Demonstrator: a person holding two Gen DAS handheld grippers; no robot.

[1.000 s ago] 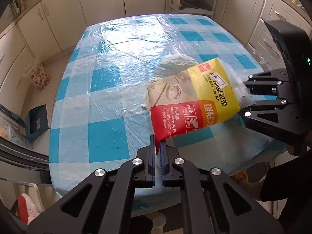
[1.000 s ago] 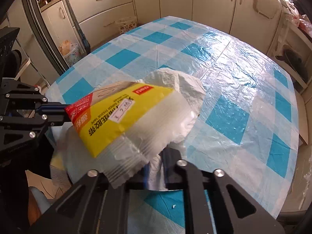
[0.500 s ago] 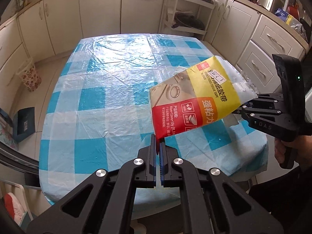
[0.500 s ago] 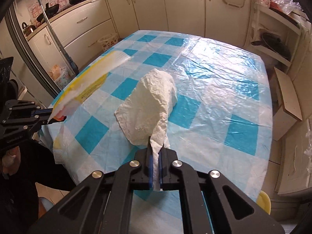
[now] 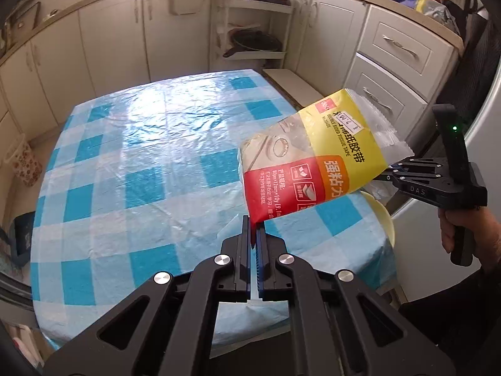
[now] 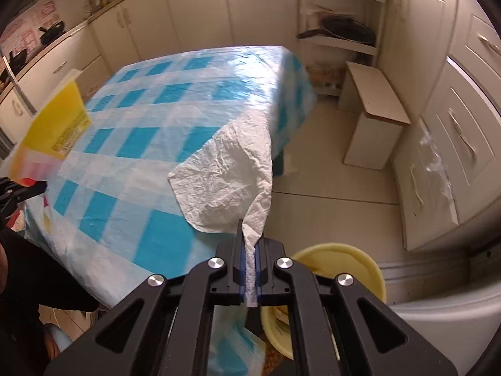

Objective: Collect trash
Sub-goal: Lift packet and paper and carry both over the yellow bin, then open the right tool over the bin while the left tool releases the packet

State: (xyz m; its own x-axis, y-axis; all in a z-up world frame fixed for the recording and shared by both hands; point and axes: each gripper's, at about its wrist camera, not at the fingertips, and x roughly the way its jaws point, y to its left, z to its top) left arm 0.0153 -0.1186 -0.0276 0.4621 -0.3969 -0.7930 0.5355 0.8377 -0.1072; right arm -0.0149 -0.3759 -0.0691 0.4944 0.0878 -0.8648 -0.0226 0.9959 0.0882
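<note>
My left gripper [image 5: 253, 228] is shut on the red corner of a yellow and red plastic tape package [image 5: 316, 159], which hangs in the air over the table's right end. In the right wrist view the same package [image 6: 53, 128] shows at the far left, with the left gripper [image 6: 34, 186] under it. My right gripper [image 6: 250, 241] is shut on a crumpled white paper towel [image 6: 231, 175], held up off the blue-checked tablecloth [image 6: 156, 109]. A round yellow bin [image 6: 338, 263] stands on the floor just below the right gripper. The package hides the right gripper's tips [image 5: 391, 174].
The yellow bin [image 5: 379, 216] peeks out beside the table's [image 5: 141, 156] right edge. A cardboard box [image 6: 372, 109] stands on the floor past the table, near a shelf with pans [image 6: 344, 28]. Cream cabinets and drawers [image 5: 391, 72] ring the room. A hand [image 5: 463, 235] grips the right gripper's handle.
Both grippers moved off toward the table's right edge. The package and the paper towel were lifted apart from each other and clear of the cloth. The yellow bin came into view.
</note>
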